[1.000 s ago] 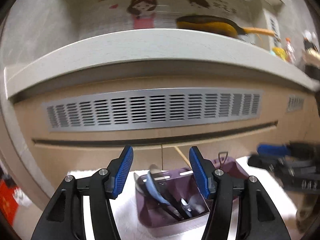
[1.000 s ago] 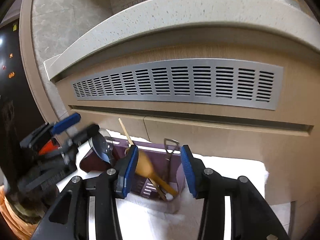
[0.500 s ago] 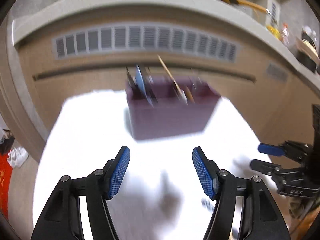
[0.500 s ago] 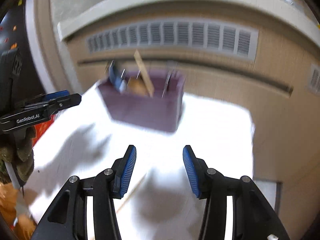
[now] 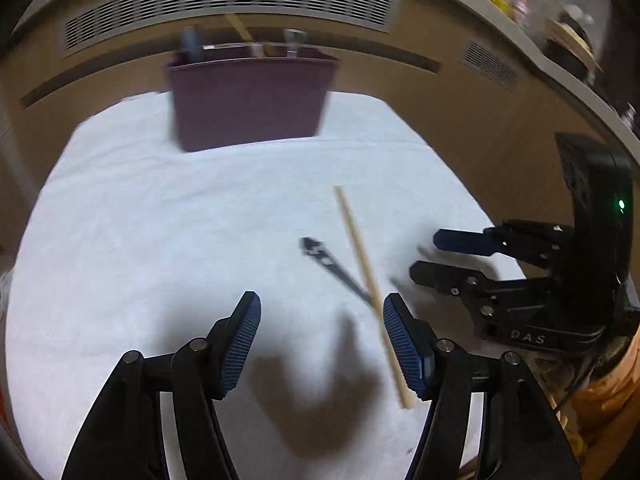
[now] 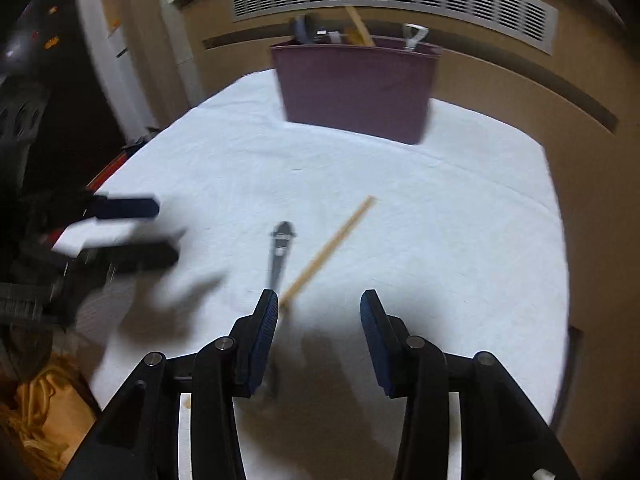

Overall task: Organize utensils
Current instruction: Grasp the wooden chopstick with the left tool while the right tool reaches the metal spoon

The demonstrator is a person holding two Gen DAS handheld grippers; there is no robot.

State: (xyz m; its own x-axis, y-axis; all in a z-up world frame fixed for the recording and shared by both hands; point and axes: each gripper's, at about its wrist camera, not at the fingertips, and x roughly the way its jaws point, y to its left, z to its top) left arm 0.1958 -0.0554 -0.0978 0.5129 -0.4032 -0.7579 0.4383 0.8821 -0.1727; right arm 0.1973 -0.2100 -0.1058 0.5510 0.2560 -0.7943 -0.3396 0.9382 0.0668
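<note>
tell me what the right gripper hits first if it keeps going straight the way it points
Probably the bare white cloth. Nothing lies between the open fingers of the right gripper; the chopstick and the dark utensil sit just left of that line. Depth is hard to judge.

A second ago both cameras were close over the purple holder and looked into it; now both have pulled back and tilted down, so the holder stands far off at the back of the white cloth. A wooden chopstick and a dark utensil have come into view, lying crossed on the cloth. The left gripper now hovers above the cloth with its jaws closing on nothing, and the right gripper hovers just beside the two pieces.
</note>
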